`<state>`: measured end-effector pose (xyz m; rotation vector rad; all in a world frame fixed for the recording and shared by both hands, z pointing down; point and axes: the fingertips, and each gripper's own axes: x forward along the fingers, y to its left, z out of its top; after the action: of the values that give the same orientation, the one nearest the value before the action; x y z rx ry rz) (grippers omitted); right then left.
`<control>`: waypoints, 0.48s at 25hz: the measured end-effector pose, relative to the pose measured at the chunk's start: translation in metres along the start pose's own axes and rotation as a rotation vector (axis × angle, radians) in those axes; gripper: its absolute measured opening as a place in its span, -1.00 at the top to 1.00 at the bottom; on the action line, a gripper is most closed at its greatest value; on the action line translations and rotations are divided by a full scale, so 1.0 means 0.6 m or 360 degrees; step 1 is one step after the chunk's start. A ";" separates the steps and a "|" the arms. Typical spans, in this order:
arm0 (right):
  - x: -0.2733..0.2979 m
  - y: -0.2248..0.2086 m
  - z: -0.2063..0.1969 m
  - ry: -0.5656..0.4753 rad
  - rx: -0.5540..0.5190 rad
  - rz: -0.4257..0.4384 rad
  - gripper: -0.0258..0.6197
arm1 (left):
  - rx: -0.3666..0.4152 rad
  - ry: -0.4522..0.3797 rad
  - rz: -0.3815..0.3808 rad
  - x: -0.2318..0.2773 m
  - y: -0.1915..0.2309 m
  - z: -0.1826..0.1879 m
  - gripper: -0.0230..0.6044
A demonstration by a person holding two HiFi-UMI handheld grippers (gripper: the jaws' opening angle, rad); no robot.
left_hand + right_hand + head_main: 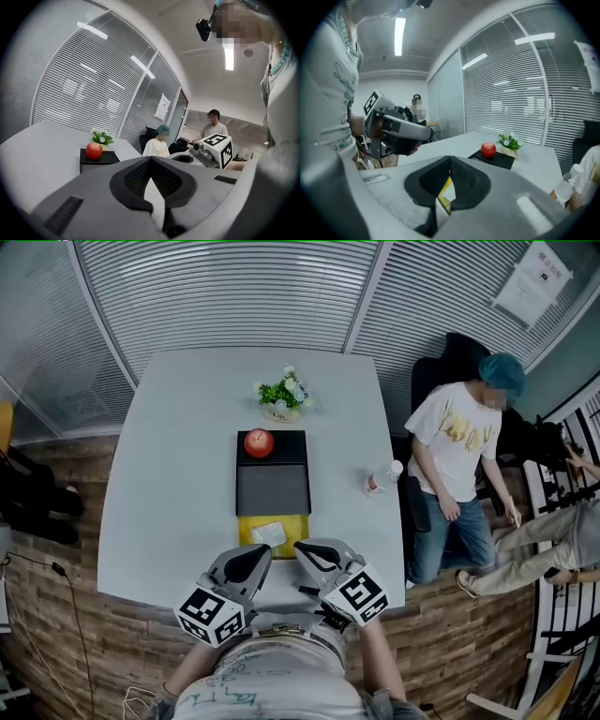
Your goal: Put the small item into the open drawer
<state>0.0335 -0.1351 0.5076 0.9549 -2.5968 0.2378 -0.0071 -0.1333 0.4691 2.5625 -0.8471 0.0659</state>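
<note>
room: glass walls with slatted blinds [234, 296]; wood-look floor; a person [455, 442] sits at the right side of the white table [169, 474]
table: carries a black drawer box [272, 486] near the middle; a small potted plant [282, 395] just behind it; a water bottle [382, 477] near the right edge
apple: red apple [259, 442] on top of the box, at its far end
drawer: yellow drawer [247, 526] pulled out of the box toward the wearer, open
small item: pale flat packet [269, 532] lies inside the open drawer, about centre; no claw touches it
left claw: left gripper [264, 552] at the drawer's near left corner, roughly level; pads together at the tips in the left gripper view, nothing between them
right claw: right gripper [300, 547] at the drawer's near right corner, just beside the left one; tips together, empty; yellow of the drawer shows through the gap below the tips in the right gripper view
spacing: both grippers above the near table edge, tips close to each other but apart
</note>
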 end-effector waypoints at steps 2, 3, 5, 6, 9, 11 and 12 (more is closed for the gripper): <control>-0.005 0.003 0.018 -0.0092 0.0011 0.0003 0.91 | 0.0005 -0.0019 -0.0013 0.004 -0.005 0.006 0.94; -0.007 0.003 0.027 -0.0136 0.0009 -0.0001 0.91 | 0.0006 -0.0031 -0.0020 0.006 -0.007 0.009 0.94; -0.011 0.001 0.047 -0.0223 -0.0010 -0.0017 0.91 | 0.0012 -0.0058 -0.0037 0.010 -0.010 0.017 0.94; -0.014 0.000 0.057 -0.0268 -0.0020 -0.0022 0.91 | 0.0020 -0.0075 -0.0043 0.012 -0.012 0.021 0.94; -0.022 0.001 0.084 -0.0369 -0.0029 -0.0026 0.91 | 0.0047 -0.0123 -0.0049 0.015 -0.019 0.044 0.94; -0.028 -0.001 0.098 -0.0417 -0.0036 -0.0035 0.91 | 0.0081 -0.0150 -0.0043 0.017 -0.026 0.064 0.94; -0.030 -0.004 0.104 -0.0443 -0.0038 -0.0038 0.91 | 0.0103 -0.0161 -0.0040 0.018 -0.027 0.071 0.94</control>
<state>0.0305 -0.1433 0.4433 1.0771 -2.8285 0.0711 0.0070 -0.1455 0.4260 2.6554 -0.8626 -0.0456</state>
